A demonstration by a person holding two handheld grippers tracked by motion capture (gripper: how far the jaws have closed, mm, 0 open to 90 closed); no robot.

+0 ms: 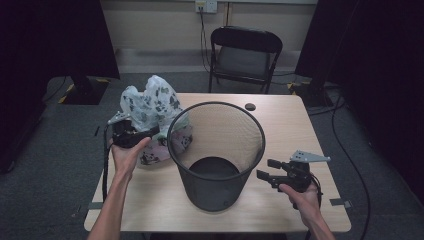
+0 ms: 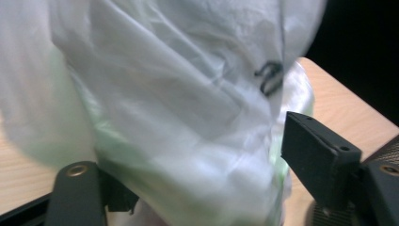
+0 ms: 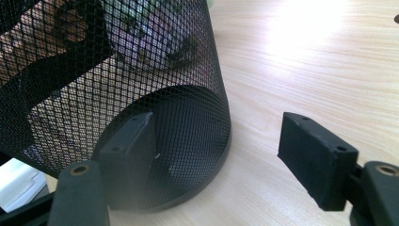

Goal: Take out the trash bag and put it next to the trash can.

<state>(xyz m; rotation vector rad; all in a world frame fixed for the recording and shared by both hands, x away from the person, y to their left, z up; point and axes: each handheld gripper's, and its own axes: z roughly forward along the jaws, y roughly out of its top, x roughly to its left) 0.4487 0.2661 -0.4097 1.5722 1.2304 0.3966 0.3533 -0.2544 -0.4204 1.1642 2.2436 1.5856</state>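
- High view: a black mesh wastebasket (image 1: 216, 155) stands upright at the middle of a light wooden table (image 1: 280, 210), its round mouth open to the camera.
- Just left of the wastebasket, touching its rim, lies a crumpled white plastic bag (image 1: 149, 105) with dark printed patterns; part of it rises in a peak, part spreads on the tabletop.
- The left gripper (image 1: 150, 134), held in the person's left hand (image 1: 127, 155), points right into the lower part of the bag, close to the basket's wall.
- The right gripper (image 1: 266, 170), in the right hand (image 1: 302, 197), hovers over the table to the right of the basket, jaws set apart and aimed at its wall, nothing between them.
- A folding chair (image 1: 245, 52) stands beyond the table's far edge, and a small dark disc (image 1: 250, 106) lies near that edge.
- Left gripper view: the translucent bag (image 2: 179, 108) hangs between the two black jaws and spills past them. The jaws stand wide, and I cannot tell whether the pads press on the film.
- A strip of table (image 2: 339, 103) shows at the right.
- Right gripper view: the jaws stand wide and empty. The left jaw lies in front of the wastebasket's (image 3: 117, 84) lower wall; the right one is over bare wood (image 3: 306, 61).
- Through the mesh the patterned bag (image 3: 150, 35) shows blurred on the far side.
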